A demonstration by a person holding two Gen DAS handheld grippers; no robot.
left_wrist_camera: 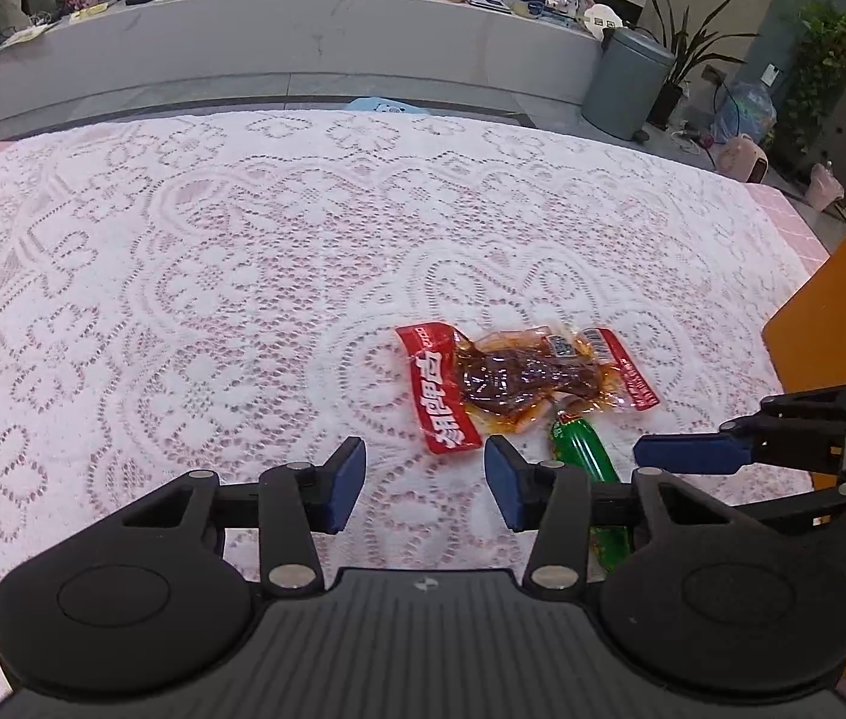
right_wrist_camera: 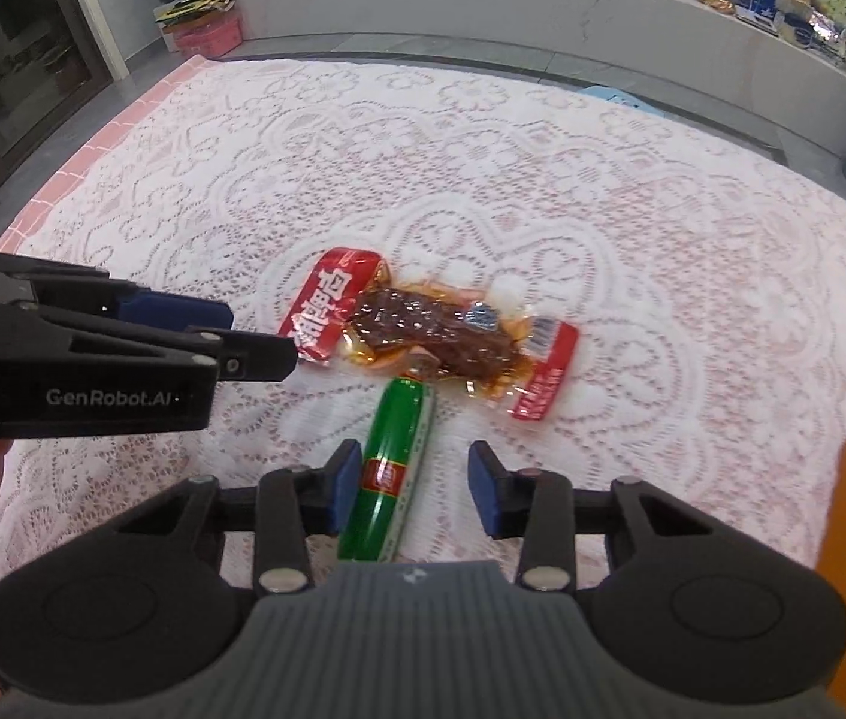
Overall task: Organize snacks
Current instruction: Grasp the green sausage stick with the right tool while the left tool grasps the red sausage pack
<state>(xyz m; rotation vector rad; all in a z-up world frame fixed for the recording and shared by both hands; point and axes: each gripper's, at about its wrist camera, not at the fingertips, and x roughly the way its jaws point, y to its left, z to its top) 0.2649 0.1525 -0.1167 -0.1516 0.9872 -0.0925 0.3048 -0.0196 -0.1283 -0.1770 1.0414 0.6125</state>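
Both tools stand wide apart at the fingers, holding nothing. Low in the right wrist view, the right tool (right_wrist_camera: pixel 414 488) straddles the green sausage (right_wrist_camera: pixel 390 470): the sausage lies lengthwise between its blue pads (right_wrist_camera: pixel 346 485), just beside the left-hand pad, with clear space to the other, and whether it touches that pad cannot be told. Its far tip meets the near edge of the red meat packet (right_wrist_camera: pixel 429 332), which lies flat at the centre of the frame on the lace cloth (right_wrist_camera: pixel 633 192) covering the bench.

The left tool (right_wrist_camera: pixel 231 338) enters that view from the left edge, its tips near the packet's red end but apart from it.

In the left wrist view, the left tool (left_wrist_camera: pixel 423 482) sits at bottom centre, with bare lace between its fingers. The packet (left_wrist_camera: pixel 519 383) lies just ahead and to the right of its tips; the sausage (left_wrist_camera: pixel 582 452) lies right of the right-hand finger, partly hidden behind it. The right tool's blue pad (left_wrist_camera: pixel 686 452) reaches in from the right edge, beside the sausage. An orange box (left_wrist_camera: pixel 830 329) stands at the right edge of the frame.
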